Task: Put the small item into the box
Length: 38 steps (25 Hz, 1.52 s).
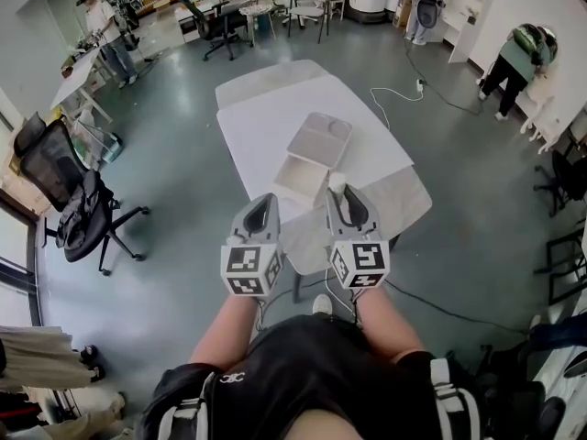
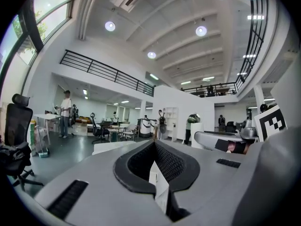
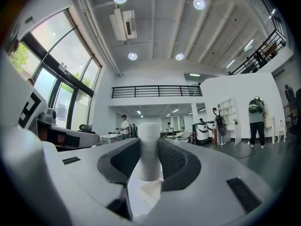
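Observation:
A shallow white box (image 1: 301,178) lies open on the white table (image 1: 261,122), its lid (image 1: 319,139) leaning off the far side. My right gripper (image 1: 342,196) hovers over the table's near edge, just right of the box, shut on a small white cylinder (image 1: 337,183). In the right gripper view the cylinder (image 3: 149,149) stands upright between the black pads (image 3: 175,160) of that gripper (image 3: 150,147). My left gripper (image 1: 263,205) is held beside it at the same height, left of the box. Its jaws (image 2: 155,157) look shut, holding nothing from the table.
Black office chairs (image 1: 78,204) stand on the grey floor to the left. A white cable (image 1: 394,94) trails past the table's right side. People stand far off at desks (image 1: 99,21) and at the right wall (image 1: 518,58).

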Each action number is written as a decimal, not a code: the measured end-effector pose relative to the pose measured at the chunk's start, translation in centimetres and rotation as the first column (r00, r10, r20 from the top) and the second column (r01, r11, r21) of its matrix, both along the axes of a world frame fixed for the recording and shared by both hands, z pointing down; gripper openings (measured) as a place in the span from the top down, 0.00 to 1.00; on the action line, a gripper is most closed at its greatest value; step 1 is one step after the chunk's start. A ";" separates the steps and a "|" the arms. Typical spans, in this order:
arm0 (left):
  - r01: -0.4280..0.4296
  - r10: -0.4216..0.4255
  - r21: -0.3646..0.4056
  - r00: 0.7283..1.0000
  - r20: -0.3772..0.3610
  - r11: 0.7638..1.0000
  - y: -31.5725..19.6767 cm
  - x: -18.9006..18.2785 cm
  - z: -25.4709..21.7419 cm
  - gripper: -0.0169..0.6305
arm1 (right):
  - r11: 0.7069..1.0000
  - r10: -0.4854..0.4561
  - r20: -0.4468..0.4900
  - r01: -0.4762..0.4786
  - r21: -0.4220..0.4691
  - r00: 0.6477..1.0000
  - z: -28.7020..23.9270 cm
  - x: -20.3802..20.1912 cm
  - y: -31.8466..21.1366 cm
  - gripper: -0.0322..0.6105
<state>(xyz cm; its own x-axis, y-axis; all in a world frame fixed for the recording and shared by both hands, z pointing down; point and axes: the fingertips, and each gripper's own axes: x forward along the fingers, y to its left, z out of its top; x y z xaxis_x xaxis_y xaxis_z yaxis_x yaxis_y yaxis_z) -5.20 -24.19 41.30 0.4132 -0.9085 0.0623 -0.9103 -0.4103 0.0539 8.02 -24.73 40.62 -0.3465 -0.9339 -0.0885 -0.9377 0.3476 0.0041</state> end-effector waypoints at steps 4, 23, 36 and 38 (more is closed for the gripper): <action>0.017 -0.017 -0.005 1.000 -0.002 1.000 -3.9 2.0 -0.5 0.97 | 0.999 -0.030 -0.008 0.029 -0.016 1.000 -0.1 1.4 -3.9 0.76; 0.068 -0.068 -0.018 0.998 -0.015 0.998 -14.0 2.7 -0.3 0.97 | 0.991 -0.102 -0.044 0.097 -0.090 0.994 2.4 1.5 -15.4 0.76; 0.060 -0.061 -0.050 0.998 -0.015 0.997 -15.5 -0.3 1.0 0.97 | 0.973 -0.113 -0.117 0.086 -0.214 0.987 7.6 -1.3 -19.2 0.76; 0.063 -0.064 -0.056 0.998 -0.014 0.996 -15.3 -1.0 1.2 0.97 | 0.966 -0.121 -0.134 0.086 -0.242 0.984 8.8 -1.9 -19.6 0.76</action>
<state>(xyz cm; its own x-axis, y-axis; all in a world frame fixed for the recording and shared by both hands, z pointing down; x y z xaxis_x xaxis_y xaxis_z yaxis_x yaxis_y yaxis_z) -6.17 -39.53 42.51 0.3558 -0.9284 0.1067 -0.9334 -0.3474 0.0898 6.09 -44.28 49.40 -0.4354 -0.8804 0.1878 -0.8916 0.4506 0.0455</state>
